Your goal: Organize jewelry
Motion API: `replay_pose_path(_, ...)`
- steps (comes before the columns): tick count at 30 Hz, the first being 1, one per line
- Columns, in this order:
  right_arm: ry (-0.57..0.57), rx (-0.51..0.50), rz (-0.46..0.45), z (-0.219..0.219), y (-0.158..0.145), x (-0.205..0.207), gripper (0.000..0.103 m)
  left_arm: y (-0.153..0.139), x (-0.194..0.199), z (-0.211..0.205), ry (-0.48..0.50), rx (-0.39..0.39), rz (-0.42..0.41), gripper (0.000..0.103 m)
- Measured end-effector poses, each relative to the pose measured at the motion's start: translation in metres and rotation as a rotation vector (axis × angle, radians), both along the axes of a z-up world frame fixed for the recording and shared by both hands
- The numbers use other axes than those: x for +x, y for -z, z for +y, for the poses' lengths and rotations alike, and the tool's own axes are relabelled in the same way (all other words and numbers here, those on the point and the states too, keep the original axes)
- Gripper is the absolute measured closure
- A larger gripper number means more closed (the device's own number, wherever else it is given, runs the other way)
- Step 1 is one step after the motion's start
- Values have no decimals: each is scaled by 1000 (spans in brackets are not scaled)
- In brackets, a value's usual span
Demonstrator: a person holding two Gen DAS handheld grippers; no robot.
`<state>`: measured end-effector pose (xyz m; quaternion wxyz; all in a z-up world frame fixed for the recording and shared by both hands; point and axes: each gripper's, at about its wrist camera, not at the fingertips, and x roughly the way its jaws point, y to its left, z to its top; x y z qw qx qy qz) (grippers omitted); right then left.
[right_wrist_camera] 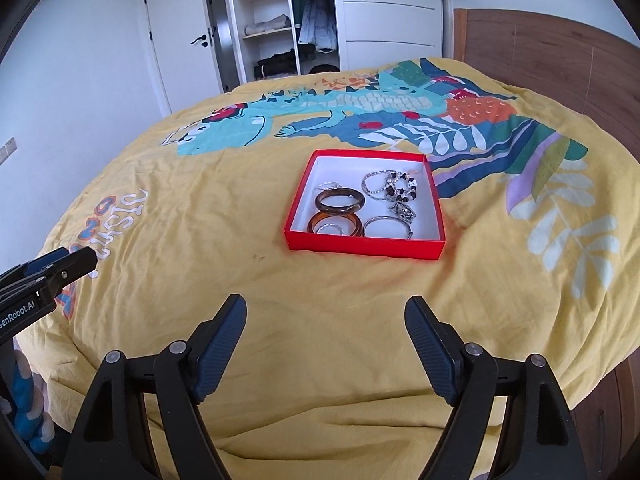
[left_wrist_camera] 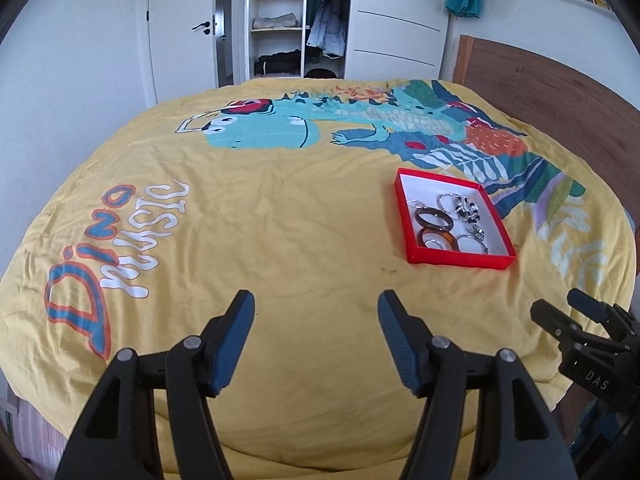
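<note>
- From the left wrist we look forward along the open left gripper (left_wrist_camera: 316, 304), low over the near edge of the bed cover (left_wrist_camera: 280, 216), facing the wardrobe (left_wrist_camera: 298, 20).
- The red box (left_wrist_camera: 460, 258) lies ahead to our right, at middle distance.
- From the right wrist we look the same way between the open right gripper (right_wrist_camera: 325, 310); the box (right_wrist_camera: 364, 246) sits nearly straight ahead, nearer.
- Both views share cover, box, wardrobe, headboard (right_wrist_camera: 560, 56); each catches the other gripper at its edge.

Bare yellow bedspread (right_wrist_camera: 280, 340) runs from its near edge to the red box (right_wrist_camera: 362, 246), whose low walls alone block.
</note>
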<state>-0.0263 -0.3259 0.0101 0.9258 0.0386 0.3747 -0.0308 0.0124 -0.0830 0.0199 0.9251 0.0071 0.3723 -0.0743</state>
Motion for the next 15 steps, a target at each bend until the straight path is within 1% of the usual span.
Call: replay_pose_path(15, 28, -15, -2, 7, 1, -11, 19, 2, -17, 22, -35, -4, -7, 41)
